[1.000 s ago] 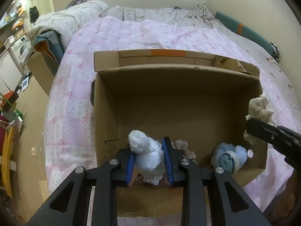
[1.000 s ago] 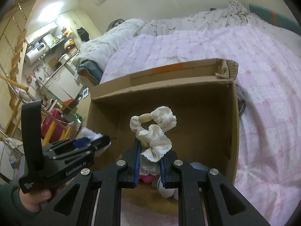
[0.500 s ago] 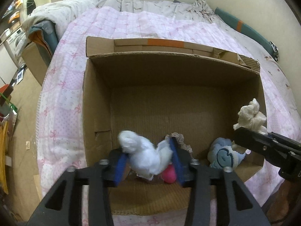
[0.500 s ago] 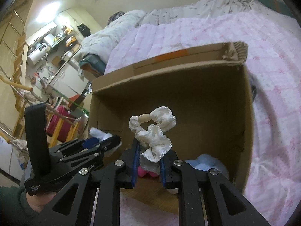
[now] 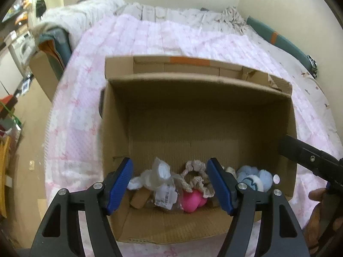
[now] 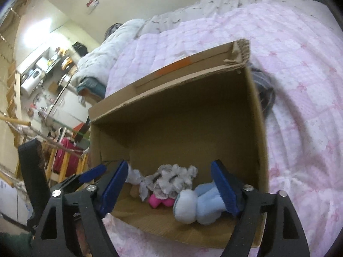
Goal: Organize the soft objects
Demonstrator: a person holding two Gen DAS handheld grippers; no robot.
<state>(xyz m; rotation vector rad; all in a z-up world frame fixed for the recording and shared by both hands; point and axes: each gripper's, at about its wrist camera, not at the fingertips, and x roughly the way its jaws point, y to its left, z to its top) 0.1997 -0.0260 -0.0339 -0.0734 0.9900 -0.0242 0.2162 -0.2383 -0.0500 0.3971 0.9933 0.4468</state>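
Pink quilted bed (image 5: 150,42) carries an open brown cardboard box (image 5: 193,98), its soft toys heaped directly below both empty, opening hand-held grippers, left hand-held gripper (image 5: 170,187) and right hand-held gripper (image 6: 169,187).

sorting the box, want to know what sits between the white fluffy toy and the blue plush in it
In the left wrist view, a beige lace scrunchie over a pink toy lies between the white fluffy toy and the blue plush.

One cardboard box (image 5: 120,128) on one bed (image 5: 171,38). Contents: one white soft toy (image 5: 159,175), one lace scrunchie (image 5: 196,178), one pink toy (image 5: 193,200), one blue plush (image 5: 255,178). Two tools: left tool (image 5: 171,186), right tool (image 6: 171,188).
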